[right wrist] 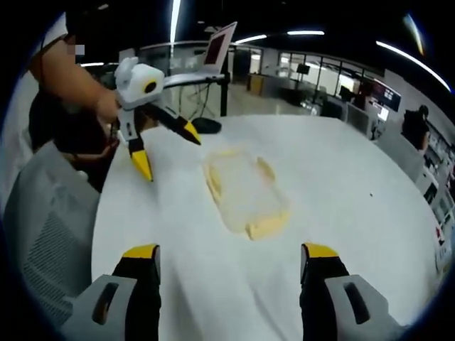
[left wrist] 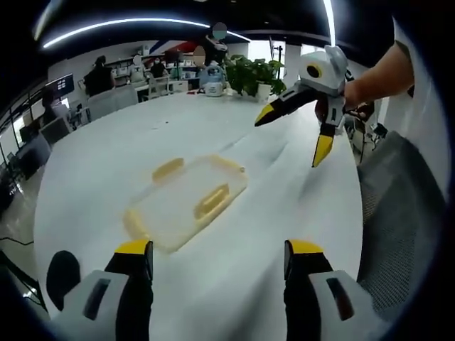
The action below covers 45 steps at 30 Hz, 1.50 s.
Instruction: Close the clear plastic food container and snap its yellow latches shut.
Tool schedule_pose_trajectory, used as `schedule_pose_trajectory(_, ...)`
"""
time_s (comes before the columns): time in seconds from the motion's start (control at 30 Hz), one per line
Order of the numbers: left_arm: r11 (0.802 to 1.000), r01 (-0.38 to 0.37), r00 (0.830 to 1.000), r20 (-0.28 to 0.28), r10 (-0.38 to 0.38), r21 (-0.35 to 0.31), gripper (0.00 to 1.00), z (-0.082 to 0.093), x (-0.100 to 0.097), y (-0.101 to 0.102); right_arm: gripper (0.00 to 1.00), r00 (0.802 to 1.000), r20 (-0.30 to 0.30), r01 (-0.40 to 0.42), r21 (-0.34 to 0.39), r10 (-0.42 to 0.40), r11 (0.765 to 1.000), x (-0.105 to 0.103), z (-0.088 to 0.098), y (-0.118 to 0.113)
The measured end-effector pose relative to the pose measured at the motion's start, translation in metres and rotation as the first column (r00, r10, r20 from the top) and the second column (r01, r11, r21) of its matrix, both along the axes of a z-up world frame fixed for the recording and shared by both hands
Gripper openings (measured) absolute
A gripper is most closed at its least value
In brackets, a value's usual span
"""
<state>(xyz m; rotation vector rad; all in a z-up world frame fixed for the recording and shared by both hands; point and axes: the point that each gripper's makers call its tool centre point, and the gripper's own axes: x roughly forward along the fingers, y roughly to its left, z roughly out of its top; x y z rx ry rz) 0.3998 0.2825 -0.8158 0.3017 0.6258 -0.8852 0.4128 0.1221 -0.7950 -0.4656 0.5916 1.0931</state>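
Note:
A clear plastic food container (left wrist: 186, 202) with yellow latches lies flat on the white table (left wrist: 106, 163), lid on it; the same container (right wrist: 245, 190) lies mid-table in the right gripper view. My left gripper (left wrist: 219, 259) is held open above the table, short of the container, with nothing between its jaws. My right gripper (right wrist: 229, 266) is open too, likewise short of the container. Each gripper appears in the other's view, held in a hand with jaws spread: the right gripper (left wrist: 293, 135) and the left gripper (right wrist: 167, 149).
A grey mesh chair (left wrist: 398, 206) stands at the table's edge beside the person. Potted plants (left wrist: 254, 74) and small objects sit at the table's far end. People sit at desks beyond. An open laptop (right wrist: 213, 53) is on a stand behind.

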Motion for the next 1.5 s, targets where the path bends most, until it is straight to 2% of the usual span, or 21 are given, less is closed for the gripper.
schedule_pose_trajectory(0.4, 0.999, 0.037, 0.999, 0.008, -0.037, 0.026, 0.76, -0.001, 0.010, 0.003, 0.80, 0.999, 0.012, -0.048, -0.030, 0.048, 0.998, 0.009, -0.003, 0.010)
schedule_pose_trajectory(0.5, 0.999, 0.040, 0.999, 0.012, -0.040, 0.029, 0.75, 0.000, 0.013, 0.003, 0.80, 0.998, -0.004, -0.062, -0.009, 0.061, 0.998, 0.010, -0.002, 0.014)
schedule_pose_trajectory(0.57, 0.999, 0.044, 0.999, 0.011, -0.045, 0.030, 0.75, -0.001, 0.014, 0.003, 0.80, 0.997, 0.007, -0.076, -0.032, 0.076, 0.997, 0.012, -0.005, 0.014)
schedule_pose_trajectory(1.07, 0.995, 0.072, 0.997, 0.006, -0.072, 0.069, 0.75, -0.005, 0.028, 0.014, 0.79, 0.992, -0.010, -0.125, -0.058, 0.125, 0.990, 0.021, -0.015, 0.019)
schedule_pose_trajectory(1.5, 0.986, 0.119, 0.993, 0.014, -0.121, 0.118, 0.74, -0.008, 0.043, 0.021, 0.78, 0.984, -0.001, -0.179, -0.094, 0.180, 0.979, 0.029, -0.019, 0.026)
